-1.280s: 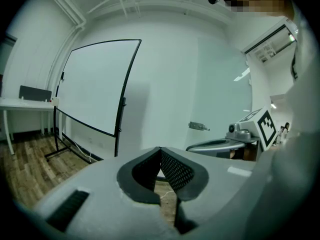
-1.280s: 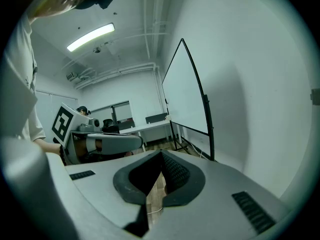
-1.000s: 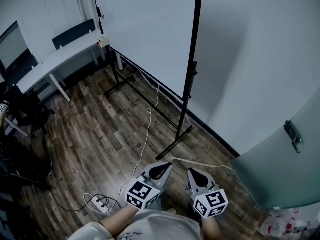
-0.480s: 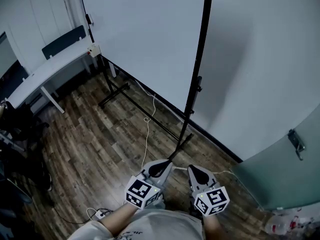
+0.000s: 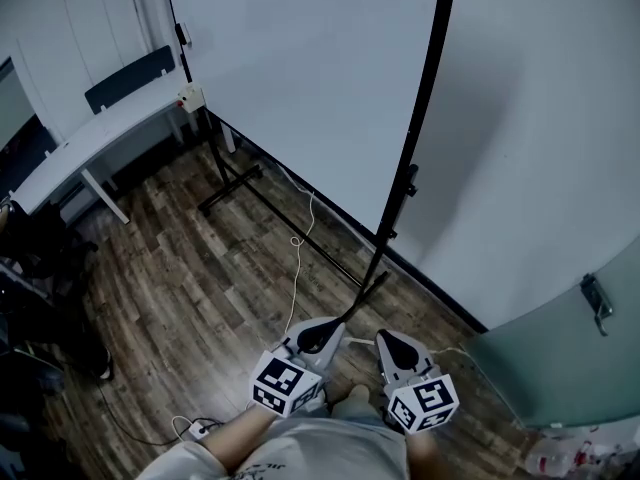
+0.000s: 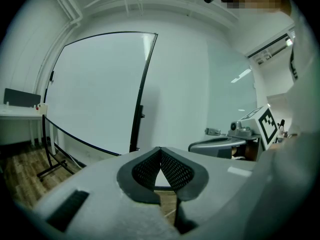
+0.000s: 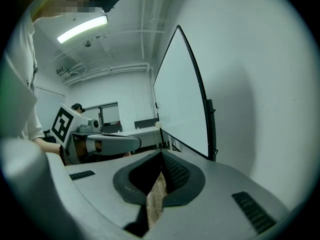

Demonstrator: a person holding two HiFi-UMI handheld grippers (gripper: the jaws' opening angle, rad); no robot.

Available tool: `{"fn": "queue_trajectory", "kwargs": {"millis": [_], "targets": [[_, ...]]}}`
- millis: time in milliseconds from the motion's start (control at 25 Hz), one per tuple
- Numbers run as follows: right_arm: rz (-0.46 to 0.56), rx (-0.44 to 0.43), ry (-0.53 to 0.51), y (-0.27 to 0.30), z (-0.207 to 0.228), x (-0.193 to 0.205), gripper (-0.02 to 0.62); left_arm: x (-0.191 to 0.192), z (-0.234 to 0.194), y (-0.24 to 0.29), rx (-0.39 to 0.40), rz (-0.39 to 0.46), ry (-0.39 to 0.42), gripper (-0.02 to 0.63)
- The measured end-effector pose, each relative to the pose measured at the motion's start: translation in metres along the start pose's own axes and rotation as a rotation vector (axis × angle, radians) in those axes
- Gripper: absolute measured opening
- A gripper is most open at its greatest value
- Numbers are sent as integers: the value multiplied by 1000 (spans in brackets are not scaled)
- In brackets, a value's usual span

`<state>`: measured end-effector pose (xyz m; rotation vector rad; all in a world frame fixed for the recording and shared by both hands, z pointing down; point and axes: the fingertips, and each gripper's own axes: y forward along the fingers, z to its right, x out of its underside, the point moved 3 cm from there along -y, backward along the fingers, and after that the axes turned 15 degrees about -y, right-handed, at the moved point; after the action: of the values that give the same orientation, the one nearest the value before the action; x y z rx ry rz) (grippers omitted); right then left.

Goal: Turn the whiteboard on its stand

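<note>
Your left gripper and right gripper are both closed with nothing between the jaws; you hold them side by side, low over the wooden floor. Ahead of them, apart from both, stands the whiteboard; it is a large blank white panel in a thin black frame, upright close to the pale wall; its black stand post rises at the near edge, and a white desk sits at the far end.
</note>
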<state>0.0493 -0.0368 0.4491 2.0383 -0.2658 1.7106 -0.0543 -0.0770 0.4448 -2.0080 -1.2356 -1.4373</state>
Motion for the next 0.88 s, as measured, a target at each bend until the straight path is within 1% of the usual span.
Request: {"fn": "queue_trajectory", "kwargs": {"millis": [600,880], "targets": [[-3,-44,-26,25,65,-11,6,-27,-6,54,-58,35,-10,11],[-6,-55,-43,42,94,-10,6,-33,-16,79,-77,31,-5,11]]}}
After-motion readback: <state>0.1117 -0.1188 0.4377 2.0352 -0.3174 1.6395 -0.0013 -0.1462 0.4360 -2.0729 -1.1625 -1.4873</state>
